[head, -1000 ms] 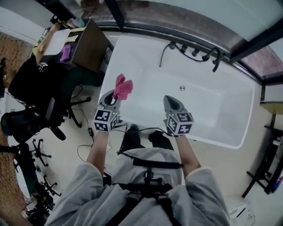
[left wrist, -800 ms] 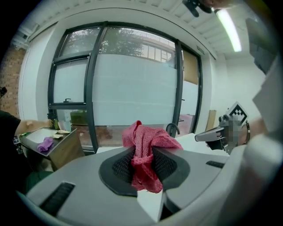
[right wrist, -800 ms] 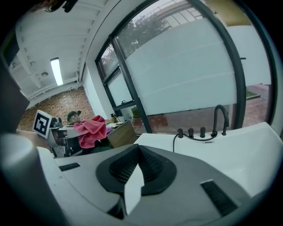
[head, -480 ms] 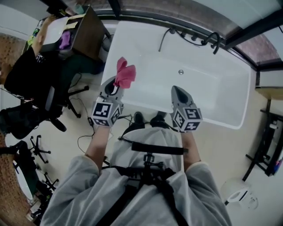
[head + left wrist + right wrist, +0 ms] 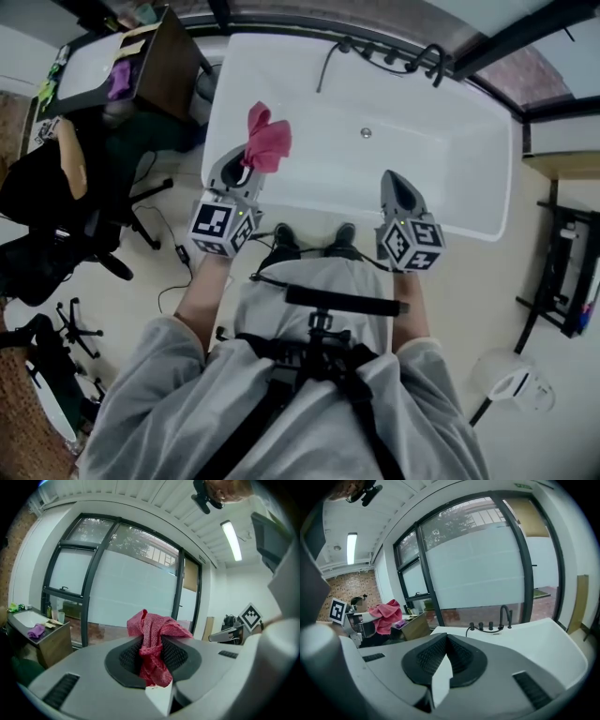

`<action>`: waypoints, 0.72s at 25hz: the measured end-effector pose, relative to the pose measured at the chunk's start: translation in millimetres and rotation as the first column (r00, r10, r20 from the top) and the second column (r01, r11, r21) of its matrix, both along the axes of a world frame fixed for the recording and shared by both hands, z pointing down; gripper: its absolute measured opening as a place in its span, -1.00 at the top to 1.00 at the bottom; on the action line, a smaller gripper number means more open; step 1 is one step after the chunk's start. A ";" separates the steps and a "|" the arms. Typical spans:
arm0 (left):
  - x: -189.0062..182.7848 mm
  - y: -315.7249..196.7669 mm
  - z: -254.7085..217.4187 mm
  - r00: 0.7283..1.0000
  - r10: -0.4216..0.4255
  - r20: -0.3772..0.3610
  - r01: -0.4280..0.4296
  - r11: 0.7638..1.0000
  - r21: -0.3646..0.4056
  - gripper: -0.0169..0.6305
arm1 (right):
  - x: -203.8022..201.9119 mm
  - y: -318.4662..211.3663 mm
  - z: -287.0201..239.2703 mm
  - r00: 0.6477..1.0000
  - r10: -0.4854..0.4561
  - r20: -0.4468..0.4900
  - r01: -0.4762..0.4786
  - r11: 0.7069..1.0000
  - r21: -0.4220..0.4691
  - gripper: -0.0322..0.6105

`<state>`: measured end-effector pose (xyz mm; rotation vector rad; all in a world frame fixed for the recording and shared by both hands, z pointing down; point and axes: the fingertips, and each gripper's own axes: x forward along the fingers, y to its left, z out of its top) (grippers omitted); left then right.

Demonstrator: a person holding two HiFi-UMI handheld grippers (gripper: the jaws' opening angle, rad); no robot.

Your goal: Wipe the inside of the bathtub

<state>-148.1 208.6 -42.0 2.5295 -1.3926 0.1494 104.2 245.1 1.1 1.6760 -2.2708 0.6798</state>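
Pink cloth (image 5: 269, 141) clamped in left claw (image 5: 243, 174), held ready over bathtub (image 5: 450, 223) near-left corner.
Jaws of right claw (image 5: 395, 179) are seen closed, empty; wiping is judged not begun.

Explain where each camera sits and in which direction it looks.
Head view: on the person's head, looking steeply down at the white bathtub; grey sleeves, forearms, left gripper and right gripper show.
Left gripper view: on the left gripper, facing the window; its jaws shut on the pink cloth.
Right gripper view: on the right gripper, facing the black faucet; its jaws together, empty.
Shared: head and right gripper views both show bathtub, faucet and cloth.
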 end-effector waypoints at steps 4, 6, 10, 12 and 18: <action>11.5 11.2 -8.6 1.000 -0.029 -0.003 0.029 1.000 0.009 0.70 | 31.8 8.7 0.6 1.000 0.005 -0.009 -0.005 1.000 -0.004 0.87; 21.2 15.8 -11.5 0.999 -0.045 0.002 0.045 0.999 0.022 0.70 | 50.4 10.0 4.3 1.000 -0.003 -0.001 0.003 1.000 -0.004 0.87; 37.3 30.2 -7.3 0.992 -0.121 0.021 0.121 0.992 0.020 0.70 | 87.5 18.3 16.7 0.999 -0.031 0.010 0.031 0.999 -0.017 0.87; 49.6 42.1 -5.4 0.988 -0.152 0.026 0.152 0.988 0.009 0.70 | 107.2 22.9 20.7 0.999 -0.043 0.022 0.044 0.999 -0.020 0.87; 91.1 67.2 -10.7 0.978 -0.205 0.025 0.205 0.979 0.009 0.70 | 163.4 40.3 32.7 0.998 -0.060 0.031 0.062 0.997 -0.040 0.87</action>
